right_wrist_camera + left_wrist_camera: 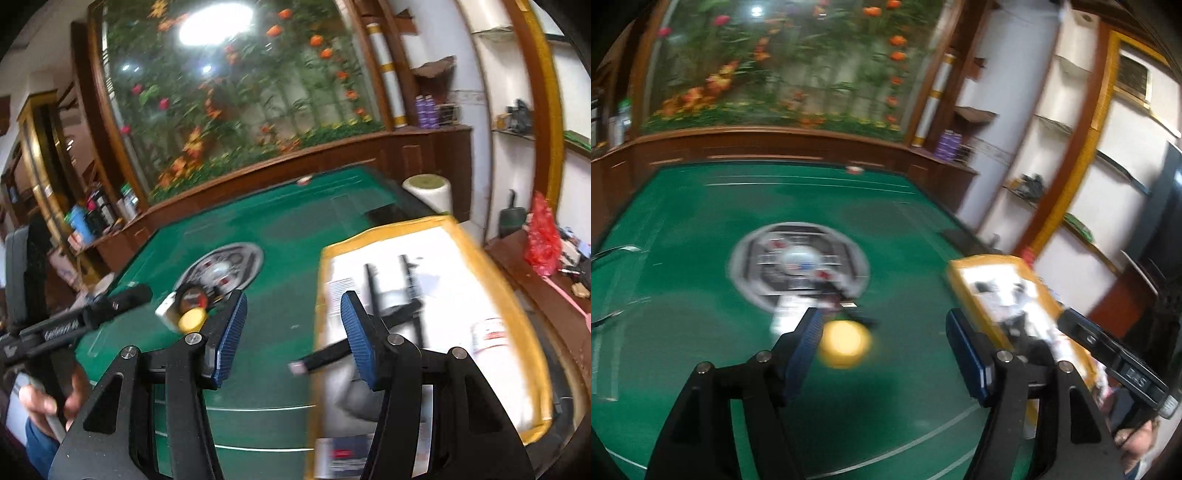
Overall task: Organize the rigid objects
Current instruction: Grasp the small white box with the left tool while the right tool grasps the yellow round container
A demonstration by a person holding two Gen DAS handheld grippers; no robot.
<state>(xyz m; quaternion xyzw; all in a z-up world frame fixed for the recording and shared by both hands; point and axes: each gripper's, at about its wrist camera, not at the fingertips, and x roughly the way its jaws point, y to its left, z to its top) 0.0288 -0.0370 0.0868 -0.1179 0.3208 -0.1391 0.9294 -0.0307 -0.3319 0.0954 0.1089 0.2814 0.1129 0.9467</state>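
Blur smears the left wrist view. The left gripper (882,354) has its jaws apart with nothing between the pads. A yellow disc (844,343) lies on the green worktop (683,229) just inside the left pad, at about 11 o'clock from the jaws' middle, not touched. A round silver panel (799,264) sits at 12 o'clock, with small cards beside it. At 2 o'clock lies a yellow-edged tray (960,264) with dark items in it. The disc looks small, light and stiff; I judge a pinch across its rim would serve, though it may skid on the cloth.

In the right wrist view, the right gripper (293,332) stands partly open and empty, pads clear of everything. The disc (192,318) is at 10 o'clock, near a dark round thing and a white block. The tray (532,325) fills 1 to 4 o'clock, holding black sticks and a white jar (493,338) with a red label too blurred to read. The other handle at 9 o'clock bears white lettering, also unreadable.
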